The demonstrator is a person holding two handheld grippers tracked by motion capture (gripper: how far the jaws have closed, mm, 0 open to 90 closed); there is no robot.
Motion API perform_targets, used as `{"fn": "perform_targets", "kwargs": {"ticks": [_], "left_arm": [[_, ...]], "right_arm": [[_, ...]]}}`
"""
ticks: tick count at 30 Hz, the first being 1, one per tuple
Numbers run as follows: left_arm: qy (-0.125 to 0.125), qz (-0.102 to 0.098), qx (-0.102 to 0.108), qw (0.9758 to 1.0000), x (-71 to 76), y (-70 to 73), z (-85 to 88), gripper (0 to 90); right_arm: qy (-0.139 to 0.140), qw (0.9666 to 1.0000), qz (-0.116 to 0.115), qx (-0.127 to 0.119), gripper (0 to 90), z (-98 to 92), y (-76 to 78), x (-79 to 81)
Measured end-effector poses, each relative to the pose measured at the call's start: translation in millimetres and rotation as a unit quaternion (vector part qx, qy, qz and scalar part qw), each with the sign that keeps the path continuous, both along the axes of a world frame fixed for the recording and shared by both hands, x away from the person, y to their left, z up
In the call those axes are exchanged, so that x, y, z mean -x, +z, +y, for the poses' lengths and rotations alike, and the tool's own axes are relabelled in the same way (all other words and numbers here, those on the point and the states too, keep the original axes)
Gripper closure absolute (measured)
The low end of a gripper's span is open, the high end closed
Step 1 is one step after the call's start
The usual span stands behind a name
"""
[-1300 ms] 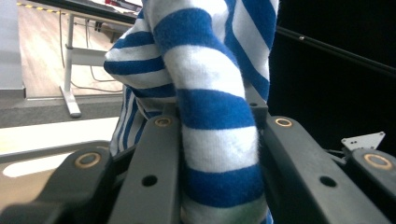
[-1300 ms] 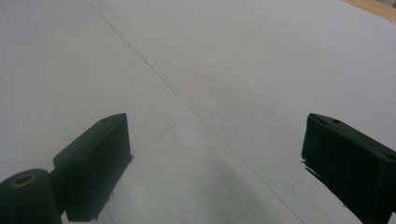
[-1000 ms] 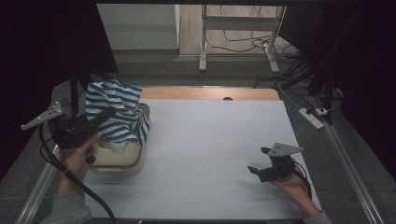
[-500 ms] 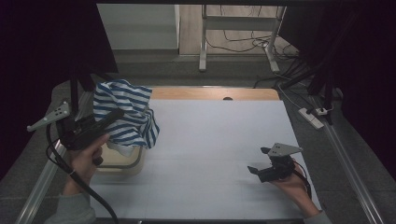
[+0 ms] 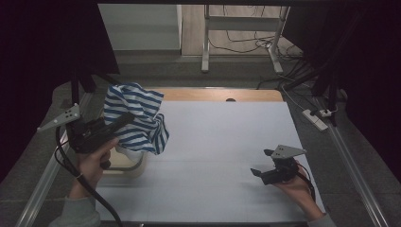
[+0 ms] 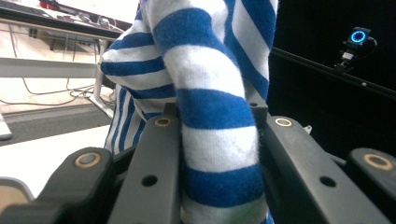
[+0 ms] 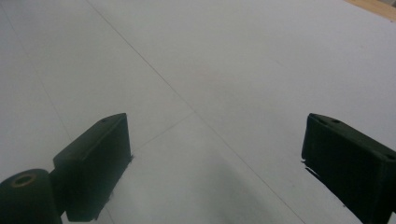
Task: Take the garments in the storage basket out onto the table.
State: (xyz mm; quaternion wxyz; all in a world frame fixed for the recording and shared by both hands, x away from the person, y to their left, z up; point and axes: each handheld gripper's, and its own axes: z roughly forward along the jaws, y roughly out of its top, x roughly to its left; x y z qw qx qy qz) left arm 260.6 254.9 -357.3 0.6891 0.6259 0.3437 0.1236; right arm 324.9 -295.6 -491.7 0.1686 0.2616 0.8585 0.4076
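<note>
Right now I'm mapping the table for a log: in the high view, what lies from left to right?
left gripper clamped on the striped cloth, with a pale basin below them → bare white tabletop → right gripper, open, held low over the table.

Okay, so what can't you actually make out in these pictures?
- Basket contents: in the high view, the striped cloth and left tool hang over it.
- Cloth's type and full shape: bunched in the high view; cut off by the edges in the left gripper view.
- Left tool's tips: buried in cloth.
- Right tool: small and dark in the high view; its jaws stand wide apart over the white table.
</note>
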Motion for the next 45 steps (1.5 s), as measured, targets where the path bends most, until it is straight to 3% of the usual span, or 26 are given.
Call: {"fn": "perform_targets", "kwargs": {"ticks": [24,45], "left_arm": [[-0.042,-0.002,0.000,0.9991,-7.8,4.6,-31.6,74.9],[-0.075,0.021,-0.047,0.9959,-40.4,-7.5,-88.7,74.8]], "right_arm": [[0.001,1.0000,0.000,0.002,7.8,0.2,0.0,0.0],[0.001,1.0000,0.000,0.001,7.8,0.7,-0.2,0.2]]}}
